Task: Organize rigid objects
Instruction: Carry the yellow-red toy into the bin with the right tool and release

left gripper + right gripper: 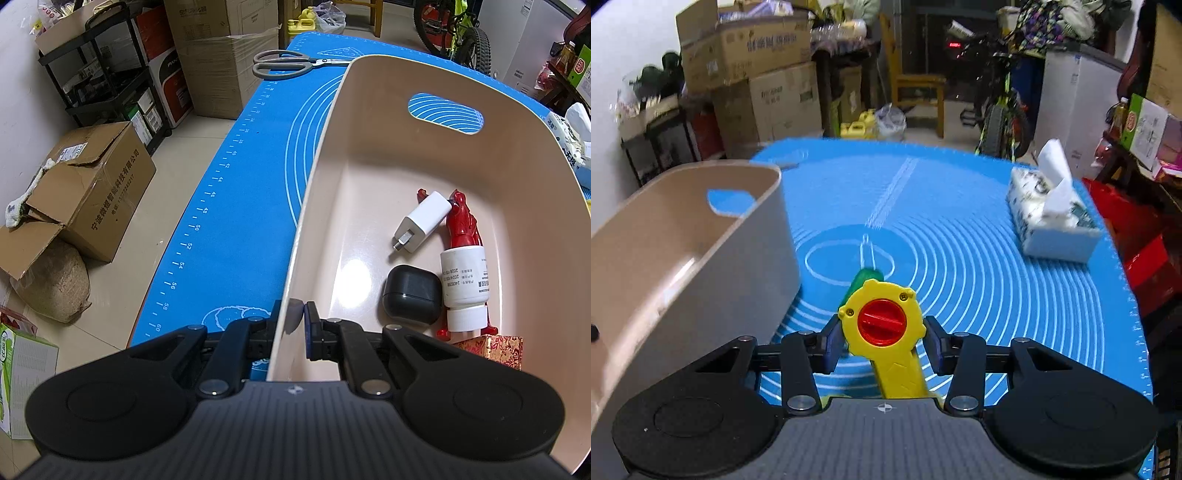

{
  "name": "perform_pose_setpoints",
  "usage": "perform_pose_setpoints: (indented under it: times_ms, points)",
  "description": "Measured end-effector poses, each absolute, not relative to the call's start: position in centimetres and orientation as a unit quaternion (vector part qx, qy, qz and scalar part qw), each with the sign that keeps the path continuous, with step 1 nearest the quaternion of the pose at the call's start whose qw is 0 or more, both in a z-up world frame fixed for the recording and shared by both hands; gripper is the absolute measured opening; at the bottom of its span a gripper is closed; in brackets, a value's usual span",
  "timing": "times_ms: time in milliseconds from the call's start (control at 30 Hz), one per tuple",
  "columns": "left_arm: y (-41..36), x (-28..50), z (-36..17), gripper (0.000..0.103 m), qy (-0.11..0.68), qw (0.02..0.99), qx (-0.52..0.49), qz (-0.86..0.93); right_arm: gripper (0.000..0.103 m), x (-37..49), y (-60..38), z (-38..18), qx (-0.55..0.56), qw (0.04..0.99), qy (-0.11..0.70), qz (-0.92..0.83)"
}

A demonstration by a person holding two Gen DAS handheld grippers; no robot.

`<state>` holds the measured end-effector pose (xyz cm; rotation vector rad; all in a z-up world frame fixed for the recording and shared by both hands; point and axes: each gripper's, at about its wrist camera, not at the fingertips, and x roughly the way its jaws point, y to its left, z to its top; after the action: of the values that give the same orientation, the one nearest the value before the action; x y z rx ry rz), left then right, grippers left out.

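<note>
Surface (960, 221) covered by a blue mat with white rings and ruler marks. Beige bin (369, 155) stands on it, at the left in the right wrist view (683, 240).

Tissue box (1052, 221) sits well apart at the far right. Scissors (288, 63) lie on the mat just beyond the bin's far corner.

Bin contents, clustered at one side of the floor: white bottle (464, 284) lying on a red figurine (461, 221), white charger (423, 221) leaning against the figurine, black case (412, 295) touching the bottle, patterned red box (495, 349) at the near edge.

Left gripper (295, 325): closed on the bin's near wall, one finger inside, one outside.

Right gripper (882, 332): clamped on a yellow toy (882, 325) with red knob and green tip, held above the mat just beside the bin.
</note>
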<state>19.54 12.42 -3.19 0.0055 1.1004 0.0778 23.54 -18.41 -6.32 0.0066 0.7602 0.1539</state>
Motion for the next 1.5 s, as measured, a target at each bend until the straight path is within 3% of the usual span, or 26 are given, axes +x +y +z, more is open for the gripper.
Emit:
perform_pose_setpoints:
  times_ms: [1000,1500]
  points:
    - [12.2,19.5,-3.3,0.012,0.522,0.852,0.003,0.038,0.051,20.2,-14.5,3.4,0.045,0.973,0.194,0.116]
    - [12.2,19.5,-3.4,0.012,0.522,0.852,0.003,0.038,0.051,21.1,-6.1,3.0,0.036,0.951,0.241,0.189]
